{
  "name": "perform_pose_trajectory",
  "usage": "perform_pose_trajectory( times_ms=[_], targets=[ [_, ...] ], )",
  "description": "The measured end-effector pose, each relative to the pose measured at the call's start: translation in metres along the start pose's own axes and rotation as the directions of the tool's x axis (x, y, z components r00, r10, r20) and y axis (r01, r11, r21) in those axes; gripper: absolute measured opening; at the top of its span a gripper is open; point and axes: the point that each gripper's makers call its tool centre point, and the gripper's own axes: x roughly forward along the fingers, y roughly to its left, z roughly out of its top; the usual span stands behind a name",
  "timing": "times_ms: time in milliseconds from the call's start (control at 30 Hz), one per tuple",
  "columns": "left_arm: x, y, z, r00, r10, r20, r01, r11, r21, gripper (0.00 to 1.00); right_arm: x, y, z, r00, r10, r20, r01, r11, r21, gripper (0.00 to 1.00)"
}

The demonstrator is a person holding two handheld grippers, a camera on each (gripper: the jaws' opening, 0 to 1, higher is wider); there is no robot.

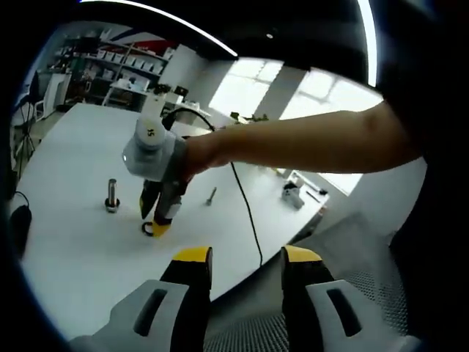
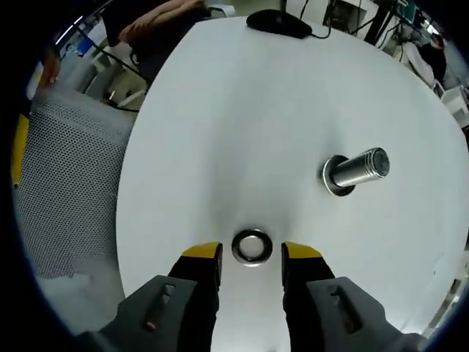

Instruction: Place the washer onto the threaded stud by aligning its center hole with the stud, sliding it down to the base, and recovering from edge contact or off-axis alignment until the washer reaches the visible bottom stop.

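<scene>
The right gripper [image 2: 251, 257] hangs spread over the flat-lying washer [image 2: 252, 246], near the stud [image 2: 357, 170], apparently poised to grasp.

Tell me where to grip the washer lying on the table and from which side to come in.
Grip the washer across its outer rim, coming straight down from above. It lies flat on the white table, so no edge stands up for a side approach. The right tool already hangs over it, jaws open, one tip on each side. The stud stands apart.

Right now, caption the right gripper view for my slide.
Open right tool straddles the washer lying flat on the white table, apart from the threaded stud.
</scene>
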Motion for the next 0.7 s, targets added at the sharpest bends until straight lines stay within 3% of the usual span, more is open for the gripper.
perform_pose_trajectory(
  times_ms=[133, 367, 433, 567, 633, 700],
  targets=[
    [0.0, -0.0003, -0.0001, 1.0, -0.002, 0.0, 0.002, 1.0, 0.001, 0.35, 0.0016, -0.0037, -0.0008, 0.999, -0.042, 0.0, 0.042, 0.999, -0.034, 0.32],
    [0.0002, -0.001, -0.0005, 1.0, -0.005, -0.003, 0.005, 1.0, 0.002, 0.35, 0.0015, 0.0035, -0.0012, 0.999, -0.032, 0.007, 0.032, 0.999, -0.035, 0.39],
    [0.0002, -0.001, -0.0006, 1.0, -0.005, -0.005, 0.005, 1.0, 0.002, 0.35, 0.0015, 0.0016, -0.002, 0.998, -0.054, 0.013, 0.055, 0.997, -0.057, 0.37],
    [0.0001, -0.001, -0.0007, 1.0, -0.006, -0.005, 0.006, 1.0, 0.003, 0.35, 0.0003, -0.001, -0.0011, 0.997, -0.062, 0.048, 0.061, 0.998, 0.015, 0.33],
    [0.0001, -0.0011, -0.0006, 1.0, -0.007, -0.005, 0.007, 1.0, 0.003, 0.35, -0.0007, -0.0023, -0.0039, 0.997, -0.064, 0.048, 0.063, 0.998, 0.007, 0.25],
    [0.0001, -0.001, -0.0006, 1.0, -0.006, -0.006, 0.006, 1.0, 0.004, 0.35, -0.0009, -0.0023, -0.0026, 0.996, -0.064, 0.06, 0.063, 0.998, 0.017, 0.24]
  ],
)
